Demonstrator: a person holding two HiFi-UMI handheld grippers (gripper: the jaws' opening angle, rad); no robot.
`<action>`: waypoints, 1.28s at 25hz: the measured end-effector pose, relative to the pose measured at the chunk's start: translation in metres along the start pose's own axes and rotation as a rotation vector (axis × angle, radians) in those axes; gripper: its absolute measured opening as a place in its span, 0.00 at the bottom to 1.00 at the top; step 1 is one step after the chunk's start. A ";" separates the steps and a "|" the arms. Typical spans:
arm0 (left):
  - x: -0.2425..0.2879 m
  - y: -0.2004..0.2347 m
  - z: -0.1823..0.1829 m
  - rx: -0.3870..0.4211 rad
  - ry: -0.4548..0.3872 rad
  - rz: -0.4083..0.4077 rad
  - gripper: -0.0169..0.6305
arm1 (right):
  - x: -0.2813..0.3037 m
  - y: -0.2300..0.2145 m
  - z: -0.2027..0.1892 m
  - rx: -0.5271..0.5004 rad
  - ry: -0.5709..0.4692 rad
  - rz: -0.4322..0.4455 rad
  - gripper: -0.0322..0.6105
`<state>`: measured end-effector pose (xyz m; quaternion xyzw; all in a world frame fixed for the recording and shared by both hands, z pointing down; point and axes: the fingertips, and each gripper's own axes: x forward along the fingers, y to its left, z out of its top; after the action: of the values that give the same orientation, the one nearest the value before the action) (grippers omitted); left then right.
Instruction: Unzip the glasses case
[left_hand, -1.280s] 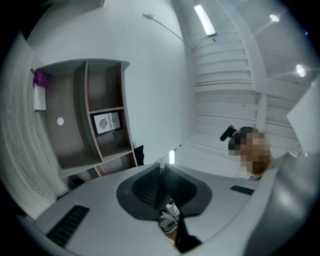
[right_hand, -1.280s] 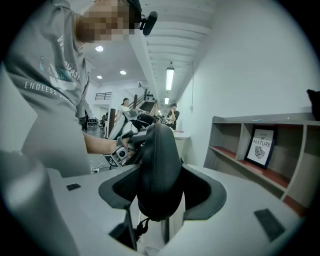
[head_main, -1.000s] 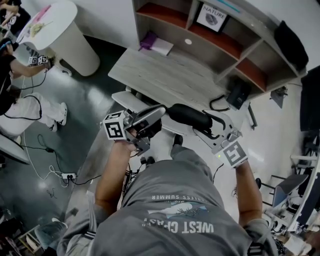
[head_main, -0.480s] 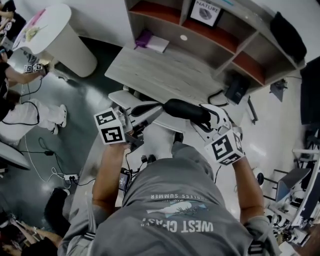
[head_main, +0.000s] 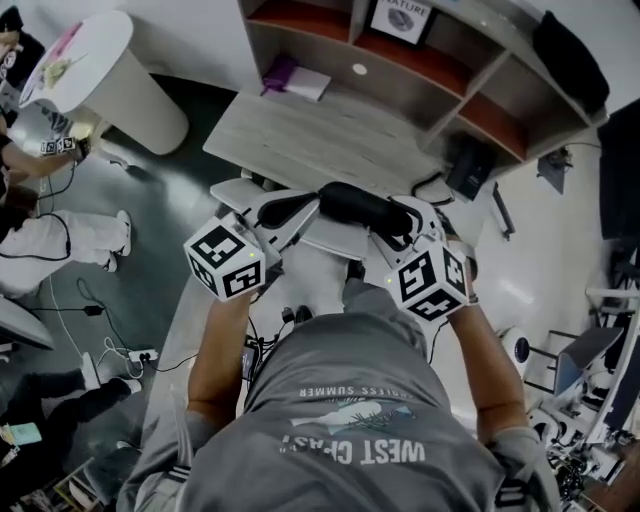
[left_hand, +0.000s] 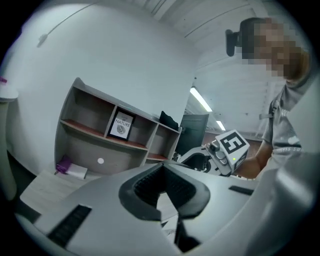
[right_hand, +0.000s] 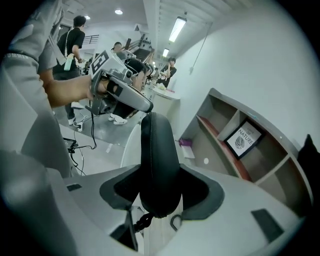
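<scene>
The black glasses case (head_main: 362, 207) is held in the air in front of the person, lying across the head view. My right gripper (head_main: 402, 224) is shut on its right end. In the right gripper view the case (right_hand: 159, 160) stands up between the jaws, and a small ring pull (right_hand: 175, 221) and a short black cord (right_hand: 141, 220) hang at its near end. My left gripper (head_main: 306, 209) is shut with nothing in it, its tips beside the case's left end. In the left gripper view the closed jaws (left_hand: 163, 186) hold nothing, and the right gripper's marker cube (left_hand: 231, 145) shows beyond.
A wooden desk (head_main: 330, 140) lies ahead, under a shelf unit (head_main: 470, 100) with a framed picture (head_main: 400, 15). A purple book (head_main: 295, 78) lies at the desk's back. There is a white round table (head_main: 110, 70) far left, with people and floor cables (head_main: 100, 350) nearby.
My left gripper has rolled, so its marker cube now faces up. The right gripper has tipped downward with the case still in it, and its cube has come nearer the camera.
</scene>
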<state>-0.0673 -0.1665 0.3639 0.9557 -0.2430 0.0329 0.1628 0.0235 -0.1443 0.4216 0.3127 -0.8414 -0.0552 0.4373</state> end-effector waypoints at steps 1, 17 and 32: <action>0.003 -0.003 0.000 0.020 0.012 -0.003 0.03 | 0.002 0.000 0.000 -0.001 0.008 -0.002 0.42; 0.046 -0.031 -0.022 0.073 0.074 -0.046 0.03 | 0.028 -0.002 0.007 0.044 0.005 0.020 0.42; 0.096 -0.034 -0.079 -0.089 0.193 -0.212 0.03 | 0.076 0.006 -0.028 -0.085 0.046 0.116 0.43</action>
<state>0.0348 -0.1563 0.4423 0.9602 -0.1250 0.0962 0.2304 0.0106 -0.1783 0.4943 0.2459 -0.8447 -0.0580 0.4719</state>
